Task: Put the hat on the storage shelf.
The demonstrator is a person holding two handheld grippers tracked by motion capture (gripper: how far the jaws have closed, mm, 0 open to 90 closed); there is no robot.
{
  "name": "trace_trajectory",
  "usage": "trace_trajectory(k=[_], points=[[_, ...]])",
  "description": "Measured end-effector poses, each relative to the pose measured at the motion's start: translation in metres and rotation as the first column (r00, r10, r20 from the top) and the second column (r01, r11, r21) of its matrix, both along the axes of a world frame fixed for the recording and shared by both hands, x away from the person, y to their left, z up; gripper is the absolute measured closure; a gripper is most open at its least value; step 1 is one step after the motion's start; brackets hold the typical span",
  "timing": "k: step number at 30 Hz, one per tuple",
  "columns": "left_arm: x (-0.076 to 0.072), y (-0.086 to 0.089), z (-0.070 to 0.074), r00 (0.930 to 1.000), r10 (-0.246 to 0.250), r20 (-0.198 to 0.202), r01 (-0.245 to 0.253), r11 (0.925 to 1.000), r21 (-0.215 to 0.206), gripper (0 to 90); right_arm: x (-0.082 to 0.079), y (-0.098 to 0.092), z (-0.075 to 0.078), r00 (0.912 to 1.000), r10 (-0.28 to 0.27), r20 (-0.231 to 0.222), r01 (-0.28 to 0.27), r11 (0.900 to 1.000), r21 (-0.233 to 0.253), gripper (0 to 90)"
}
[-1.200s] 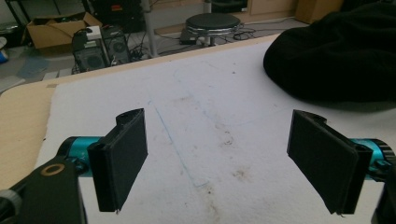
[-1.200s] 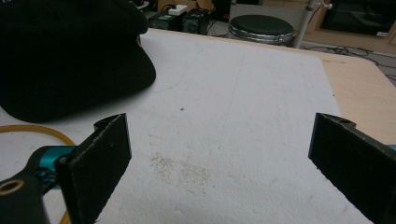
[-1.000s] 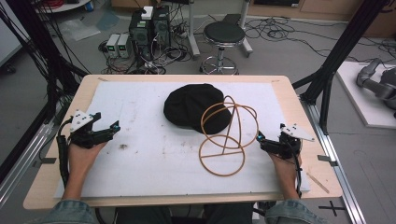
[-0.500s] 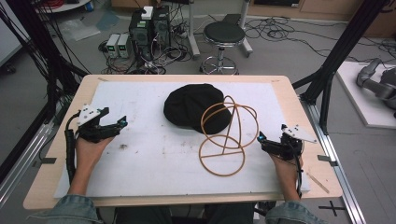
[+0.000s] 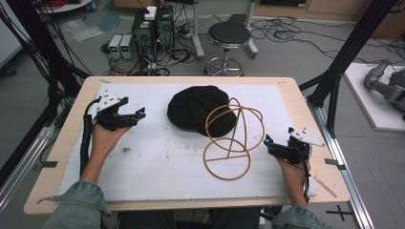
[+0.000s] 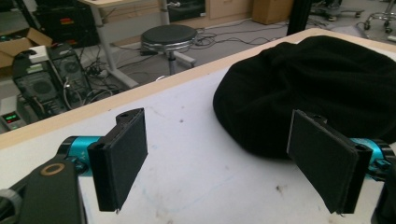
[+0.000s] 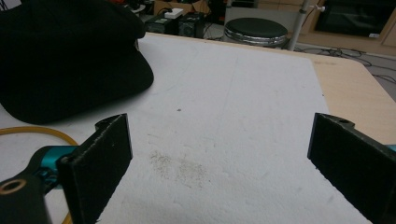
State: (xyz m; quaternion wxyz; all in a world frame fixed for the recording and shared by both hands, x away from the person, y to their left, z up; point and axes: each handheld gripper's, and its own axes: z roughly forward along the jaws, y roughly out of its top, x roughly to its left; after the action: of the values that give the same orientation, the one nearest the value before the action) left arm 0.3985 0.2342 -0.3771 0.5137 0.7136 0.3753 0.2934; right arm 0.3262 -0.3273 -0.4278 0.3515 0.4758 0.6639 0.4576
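1. The left gripper (image 5: 139,114) sits over the left part of the white mat (image 5: 157,162), its jaws spread wide with nothing between them. In the left gripper view the pads (image 6: 122,158) frame bare mat, and the black cap (image 6: 327,84) lies just beyond the right-hand pad, not touching it.
2. The black cap (image 5: 198,107) rests at the mat's far middle. A tan wire frame (image 5: 229,143) of looped rings leans against its right side, with the bottom ring flat on the mat.
3. The right gripper (image 5: 268,142) is near the mat's right edge, just right of the wire frame, jaws wide apart and holding nothing.
4. Bare mat lies open between the left gripper and the cap, and along the near side.
5. No writing can be read on the cap or the grippers.
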Motion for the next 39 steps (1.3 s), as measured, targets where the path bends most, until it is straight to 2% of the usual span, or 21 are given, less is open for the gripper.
trace_trajectory(k=[1,3,9,17,19,20,25,26,27,29,30,31,32,33,36,39], points=[[0.0,0.0,0.0,1.0,0.0,0.0,0.0,1.0,0.0,20.4,0.0,0.001,0.0,1.0,0.002,-0.003,-0.002,1.0,0.003,6.3],[0.007,-0.006,0.002,0.9999,-0.017,0.0,0.017,0.9998,-0.004,20.4,0.001,0.001,0.0,1.0,0.007,0.003,-0.007,1.0,-0.012,6.3],[0.028,-0.028,0.012,0.9976,-0.07,-0.004,0.07,0.9973,-0.023,20.0,0.001,0.001,-0.001,1.0,0.007,-0.003,-0.007,1.0,-0.01,6.3],[0.049,-0.05,0.022,0.996,-0.089,0.0,0.089,0.9956,-0.029,20.1,0.001,0.002,-0.001,0.9999,0.01,-0.004,-0.01,1.0,-0.024,6.3],[0.054,-0.054,0.024,0.9951,-0.098,0.016,0.099,0.9932,-0.062,20.2,0.002,0.003,-0.001,0.9999,0.013,-0.002,-0.013,1.0,-0.025,6.3],[0.059,-0.06,0.026,0.9946,-0.103,0.007,0.104,0.9925,-0.066,20.2,0.002,0.003,-0.001,0.9999,0.013,-0.002,-0.013,1.0,-0.026,6.3],[0.071,-0.075,0.035,0.9909,-0.133,0.015,0.134,0.9884,-0.071,20.1,0.002,0.003,-0.001,0.9999,0.016,-0.006,-0.016,0.999,-0.029,6.4],[0.076,-0.083,0.04,0.9881,-0.152,0.02,0.153,0.986,-0.066,20.1,0.002,0.003,-0.002,0.9998,0.017,-0.004,-0.017,0.999,-0.033,6.4],[0.076,-0.083,0.04,0.9881,-0.152,0.02,0.153,0.986,-0.066,20.1,0.002,0.003,-0.002,0.9998,0.017,-0.005,-0.017,0.999,-0.032,6.4],[0.084,-0.091,0.043,0.9839,-0.178,0.017,0.179,0.9809,-0.077,19.9,0.002,0.003,-0.002,0.9998,0.018,-0.007,-0.018,0.999,-0.033,6.4],[0.089,-0.097,0.042,0.978,-0.208,0.018,0.209,0.9736,-0.092,19.5,0.002,0.003,-0.002,0.9998,0.017,-0.007,-0.017,0.999,-0.031,6.4],[0.089,-0.097,0.042,0.978,-0.208,0.018,0.209,0.9736,-0.092,19.5,0.002,0.003,-0.002,0.9998,0.017,-0.007,-0.017,0.999,-0.031,6.4],[0.094,-0.1,0.04,0.9721,-0.234,0.005,0.234,0.9663,-0.108,19.1,0.002,0.003,-0.002,0.9998,0.015,-0.009,-0.016,0.999,-0.032,6.4],[0.096,-0.102,0.038,0.9694,-0.245,-0.001,0.244,0.963,-0.115,19.1,0.002,0.003,-0.002,0.9998,0.015,-0.009,-0.016,0.999,-0.032,6.4],[0.103,-0.111,0.026,0.9617,-0.273,-0.023,0.269,0.9564,-0.114,18.0,0.002,0.002,-0.002,0.9998,0.014,-0.013,-0.015,1.0,-0.025,6.4],[0.107,-0.117,0.016,0.9596,-0.278,-0.044,0.271,0.955,-0.12,17.4,0.002,0.002,-0.002,0.9999,0.014,-0.008,-0.015,0.999,-0.03,6.4]])
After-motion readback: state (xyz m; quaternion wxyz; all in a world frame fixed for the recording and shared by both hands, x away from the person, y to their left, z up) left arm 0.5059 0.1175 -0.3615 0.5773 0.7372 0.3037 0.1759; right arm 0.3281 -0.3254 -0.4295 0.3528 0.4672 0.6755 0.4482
